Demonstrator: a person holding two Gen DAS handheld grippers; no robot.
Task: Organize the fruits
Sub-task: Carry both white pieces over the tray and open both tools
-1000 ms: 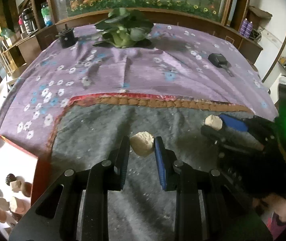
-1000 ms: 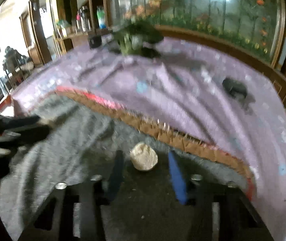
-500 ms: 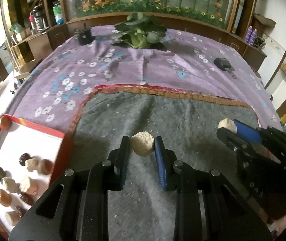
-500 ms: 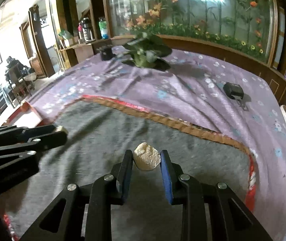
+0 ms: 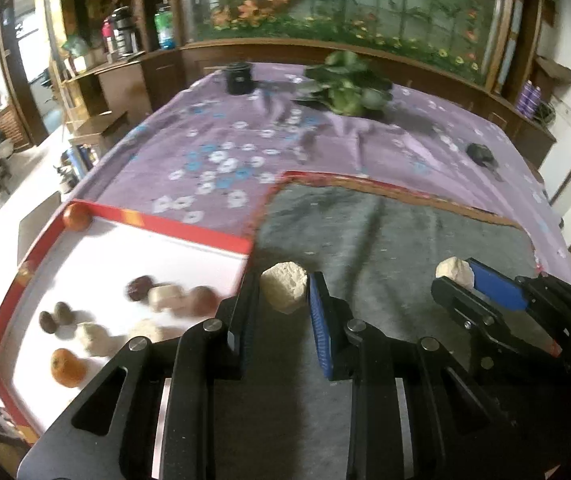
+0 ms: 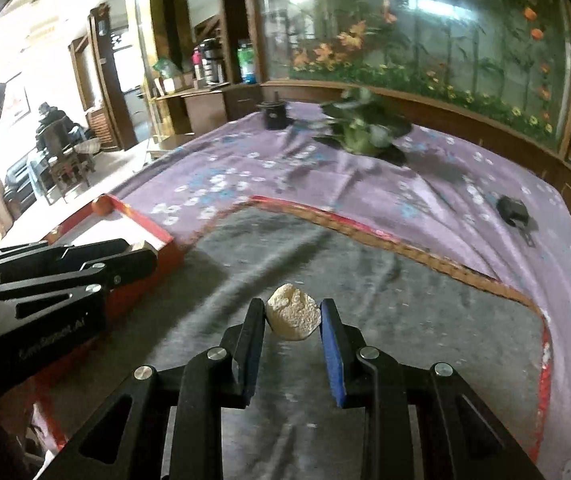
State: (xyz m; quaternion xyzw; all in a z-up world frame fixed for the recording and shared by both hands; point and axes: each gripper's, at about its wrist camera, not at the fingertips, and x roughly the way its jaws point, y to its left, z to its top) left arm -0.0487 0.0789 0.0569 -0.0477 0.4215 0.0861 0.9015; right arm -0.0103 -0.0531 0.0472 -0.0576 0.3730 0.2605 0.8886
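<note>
Two pale, rough lumps are each pinched between narrow jaws above the grey felt mat [image 5: 385, 240]: the left gripper [image 5: 283, 300] clamps one pale lump [image 5: 284, 286] just beside the red-rimmed tray [image 5: 189, 232], and the right gripper [image 6: 293, 318] grips the other pale lump [image 6: 293, 316]. Several brown, pale and orange pieces [image 5: 67, 366] lie in the tray.

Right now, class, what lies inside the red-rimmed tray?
Inside the red-rimmed tray lie two orange fruits, several dark brown pieces and pale lumps. The left gripper, whose fingers hold another pale lump, covers the tray's near corner.
</note>
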